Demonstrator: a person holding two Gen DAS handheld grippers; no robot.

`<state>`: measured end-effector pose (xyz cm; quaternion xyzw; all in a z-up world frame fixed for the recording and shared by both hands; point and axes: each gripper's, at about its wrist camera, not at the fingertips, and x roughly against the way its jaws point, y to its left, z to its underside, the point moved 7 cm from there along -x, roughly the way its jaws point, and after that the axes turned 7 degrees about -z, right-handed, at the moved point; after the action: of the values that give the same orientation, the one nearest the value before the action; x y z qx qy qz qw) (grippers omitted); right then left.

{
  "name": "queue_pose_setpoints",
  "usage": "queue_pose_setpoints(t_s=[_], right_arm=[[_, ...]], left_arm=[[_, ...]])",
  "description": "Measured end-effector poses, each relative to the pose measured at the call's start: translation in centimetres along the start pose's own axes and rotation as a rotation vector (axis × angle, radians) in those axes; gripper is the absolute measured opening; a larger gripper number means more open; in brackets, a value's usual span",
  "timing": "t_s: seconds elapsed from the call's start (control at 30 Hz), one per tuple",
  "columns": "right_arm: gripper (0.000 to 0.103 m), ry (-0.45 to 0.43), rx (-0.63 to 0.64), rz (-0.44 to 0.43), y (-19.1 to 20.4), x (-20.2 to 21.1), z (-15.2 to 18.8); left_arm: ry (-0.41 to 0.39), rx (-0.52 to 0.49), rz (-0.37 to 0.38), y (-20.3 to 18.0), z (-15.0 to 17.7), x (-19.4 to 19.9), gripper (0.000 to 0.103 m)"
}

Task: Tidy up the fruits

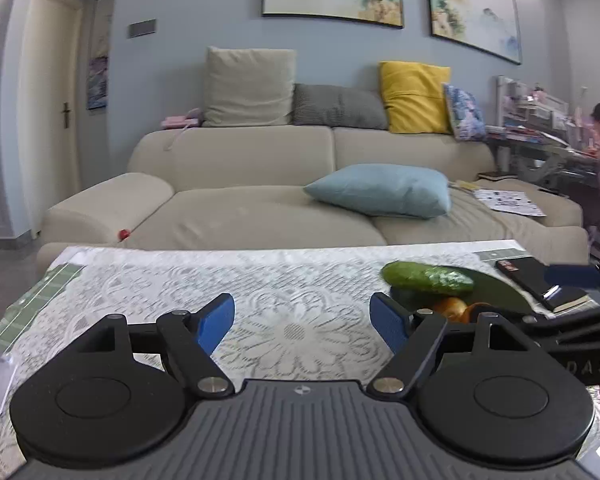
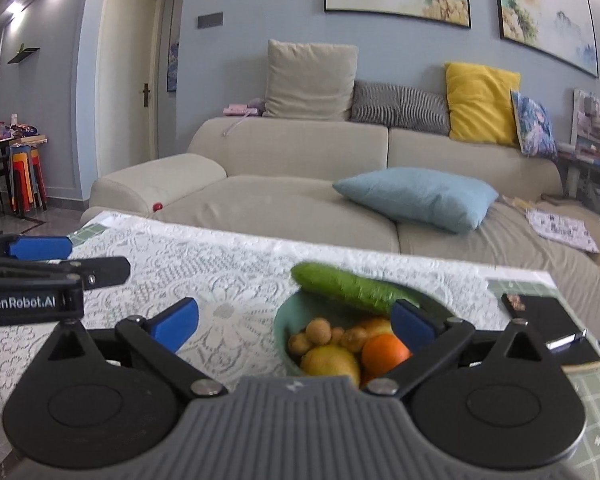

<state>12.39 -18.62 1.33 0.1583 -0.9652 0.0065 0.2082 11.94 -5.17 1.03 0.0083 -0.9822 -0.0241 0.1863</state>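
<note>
The right gripper [image 2: 296, 320] sits nearest the lens, its blue pads spread wide with nothing between them; its right finger [image 2: 416, 326] hides part of the teal bowl [image 2: 284, 320]. Across the bowl's far rim lies a bumpy green cucumber [image 2: 348, 286], above an orange [image 2: 384, 354], a lemon [image 2: 330, 362] and small brown fruits [image 2: 320, 332]. The left gripper [image 1: 302, 322] is likewise open and empty over bare lace tablecloth [image 1: 220, 276], with the bowl just to its right, mostly hidden. A black phone [image 2: 548, 328] lies near the table's right edge.
</note>
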Motion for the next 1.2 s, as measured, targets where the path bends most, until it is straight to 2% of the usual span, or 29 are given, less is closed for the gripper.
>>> queue_pose_setpoints(t_s=[0.17,0.4,0.67,1.2], right_arm=[[0.099,0.051,-0.059,-0.006,0.1,0.1,2.1],[0.099,0.098,-0.054,0.015,-0.1,-0.2,3.5],[0.099,0.14,-0.102,0.001,-0.6,-0.6,4.3],[0.099,0.152,-0.157,-0.006,-1.1,-0.5,4.5]], left_arm=[[0.051,0.004,-0.019,0.1,1.6,-0.3,0.091],[0.152,-0.018,-0.037,-0.3,4.6,-0.8,0.092],[0.173,-0.025,-0.045,-0.4,5.0,-0.9,0.092],[0.198,-0.022,-0.034,-0.7,5.3,-1.1,0.092]])
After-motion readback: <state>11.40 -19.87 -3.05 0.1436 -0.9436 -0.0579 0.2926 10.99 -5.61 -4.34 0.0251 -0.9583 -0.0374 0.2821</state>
